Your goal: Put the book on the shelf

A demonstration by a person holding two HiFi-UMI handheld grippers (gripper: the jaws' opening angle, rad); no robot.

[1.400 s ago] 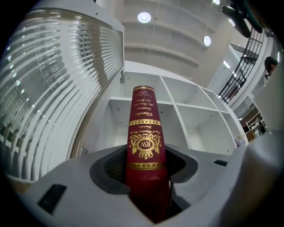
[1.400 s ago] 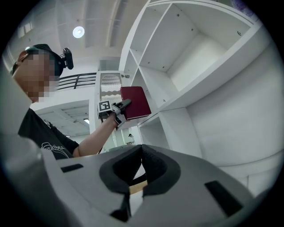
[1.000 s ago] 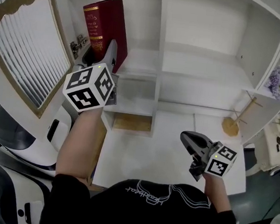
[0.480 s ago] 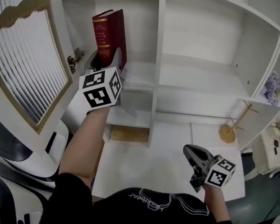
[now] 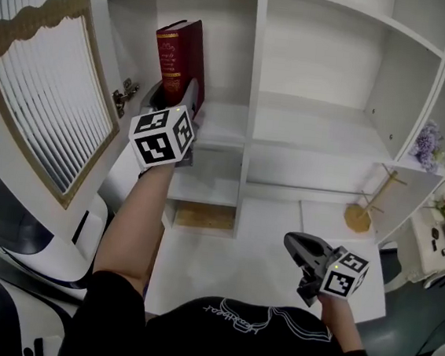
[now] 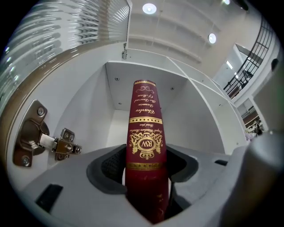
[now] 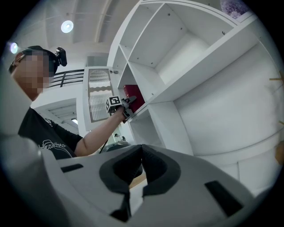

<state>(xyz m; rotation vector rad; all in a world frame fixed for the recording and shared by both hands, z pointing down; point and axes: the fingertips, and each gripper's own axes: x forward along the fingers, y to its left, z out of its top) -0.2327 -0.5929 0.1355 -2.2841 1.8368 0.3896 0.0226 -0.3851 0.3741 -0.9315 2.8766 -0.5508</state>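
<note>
**Book held upright in the upper-left shelf compartment**

1. Left gripper (image 6: 146,165): the jaws are closed on the book (image 6: 145,133). One dark pad (image 6: 111,166) bears on each side of the lower spine. The dark red spine with gold print faces the gripper camera and stands vertical.

2. Book position: in the head view it is at 11 o'clock, inside the upper-left compartment of the white shelf unit (image 5: 251,97). It stands left of the central divider and clear of the compartment's side walls. The gripper hides its lower edge, so contact with the shelf board cannot be confirmed.

3. Left surroundings: a metal hinge (image 6: 44,142) sits at 9 o'clock in the left gripper view. It carries the open slatted cabinet door (image 5: 35,82), which fills 9 to 10 o'clock in the head view.

4. Right gripper (image 7: 141,153): the jaws are closed together with nothing between them. In the head view it is held low at 5 o'clock, well apart from the shelf unit.

5. Outer items: purple flowers (image 5: 425,144) are at 3 o'clock on a right-hand shelf. A wooden stand (image 5: 366,206) is below them, at 4 o'clock.
</note>
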